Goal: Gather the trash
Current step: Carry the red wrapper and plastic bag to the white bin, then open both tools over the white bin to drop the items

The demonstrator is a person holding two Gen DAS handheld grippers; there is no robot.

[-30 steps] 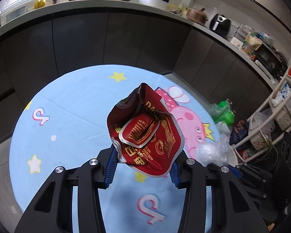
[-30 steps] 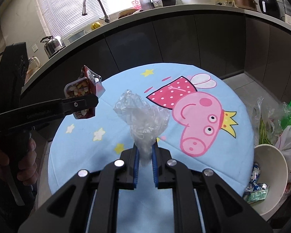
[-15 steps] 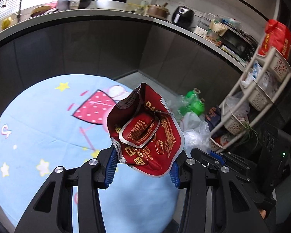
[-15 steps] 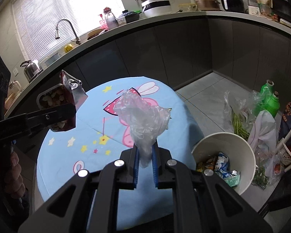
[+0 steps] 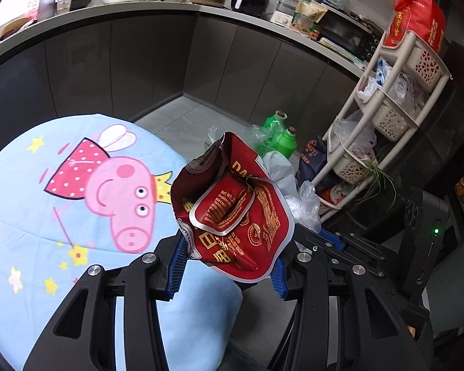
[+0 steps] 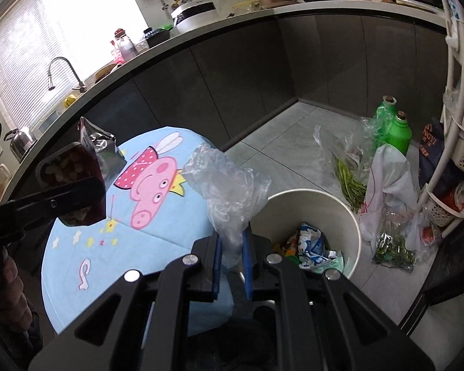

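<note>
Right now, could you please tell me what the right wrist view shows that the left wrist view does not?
Only the right wrist view shows the white bin with wrappers inside, the faucet and the window. Only the left shows the red snack bag's printed face and the red sack atop the rack. Both share the cartoon tablecloth, green bottles and clear plastic bag.

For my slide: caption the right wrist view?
Right hand-held gripper carries a clear bag toward the bin beside the table.

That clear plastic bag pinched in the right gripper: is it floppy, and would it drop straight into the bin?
Probably floppy and very light: the clear plastic bag is thin, crumpled film billowing above the right gripper. It may drift or cling rather than fall cleanly into the white bin.
</note>
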